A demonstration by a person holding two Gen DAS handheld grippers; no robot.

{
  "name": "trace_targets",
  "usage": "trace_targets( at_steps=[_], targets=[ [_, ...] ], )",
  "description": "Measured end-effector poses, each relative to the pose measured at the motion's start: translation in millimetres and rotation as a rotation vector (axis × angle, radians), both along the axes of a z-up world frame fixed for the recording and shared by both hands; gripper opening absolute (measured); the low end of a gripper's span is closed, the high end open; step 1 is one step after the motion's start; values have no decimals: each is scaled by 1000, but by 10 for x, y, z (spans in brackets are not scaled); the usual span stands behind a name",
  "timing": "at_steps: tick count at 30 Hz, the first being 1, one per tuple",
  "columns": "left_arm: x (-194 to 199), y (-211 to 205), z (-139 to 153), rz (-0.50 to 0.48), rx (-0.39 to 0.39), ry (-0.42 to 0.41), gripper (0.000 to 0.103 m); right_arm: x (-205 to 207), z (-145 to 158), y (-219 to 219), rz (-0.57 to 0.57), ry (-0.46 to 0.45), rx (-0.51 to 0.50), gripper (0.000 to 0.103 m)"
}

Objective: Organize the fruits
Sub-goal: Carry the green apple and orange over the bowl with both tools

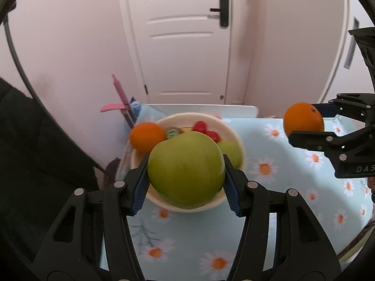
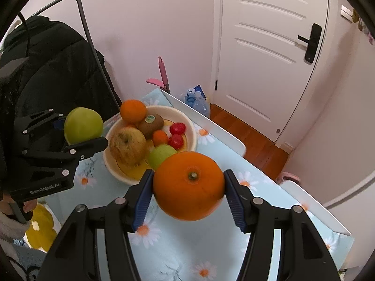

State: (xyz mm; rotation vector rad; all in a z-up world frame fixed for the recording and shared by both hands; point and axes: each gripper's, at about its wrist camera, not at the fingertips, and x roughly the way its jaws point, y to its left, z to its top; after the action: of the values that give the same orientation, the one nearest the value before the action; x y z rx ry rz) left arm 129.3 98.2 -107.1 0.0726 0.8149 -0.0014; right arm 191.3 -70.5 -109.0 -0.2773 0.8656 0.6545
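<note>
My left gripper [image 1: 186, 182] is shut on a green apple [image 1: 186, 169], held in the air just in front of the cream bowl [image 1: 236, 132]. The right wrist view shows that apple [image 2: 83, 125] to the left of the bowl [image 2: 191, 128]. My right gripper [image 2: 188, 192] is shut on a large orange [image 2: 188, 185], above the cloth on the near right of the bowl; the same orange [image 1: 303, 119] appears at the right of the left wrist view. The bowl holds an orange [image 2: 133, 110], a kiwi [image 2: 150, 123], a brownish apple [image 2: 127, 145], a green apple [image 2: 161, 155], red tomatoes [image 2: 177, 128] and a small orange fruit [image 2: 160, 137].
The table wears a light blue daisy-print cloth [image 2: 187, 241]. A white board [image 2: 208, 121] stands along its far edge. Behind it are a pink-handled tool [image 2: 163, 72], a blue water bottle [image 2: 198, 104] and a white door [image 2: 269, 58]. A black coat [image 2: 51, 63] hangs at the left.
</note>
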Motion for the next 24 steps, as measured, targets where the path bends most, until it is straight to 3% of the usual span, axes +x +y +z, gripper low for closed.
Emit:
trace_targets(
  at_steps=[10, 24],
  targets=[
    [238, 536, -243, 25, -1, 43, 60, 206, -162, 503, -10, 27, 3, 55],
    [464, 728, -567, -4, 5, 92, 60, 415, -370, 692, -42, 55, 2, 55]
  ],
)
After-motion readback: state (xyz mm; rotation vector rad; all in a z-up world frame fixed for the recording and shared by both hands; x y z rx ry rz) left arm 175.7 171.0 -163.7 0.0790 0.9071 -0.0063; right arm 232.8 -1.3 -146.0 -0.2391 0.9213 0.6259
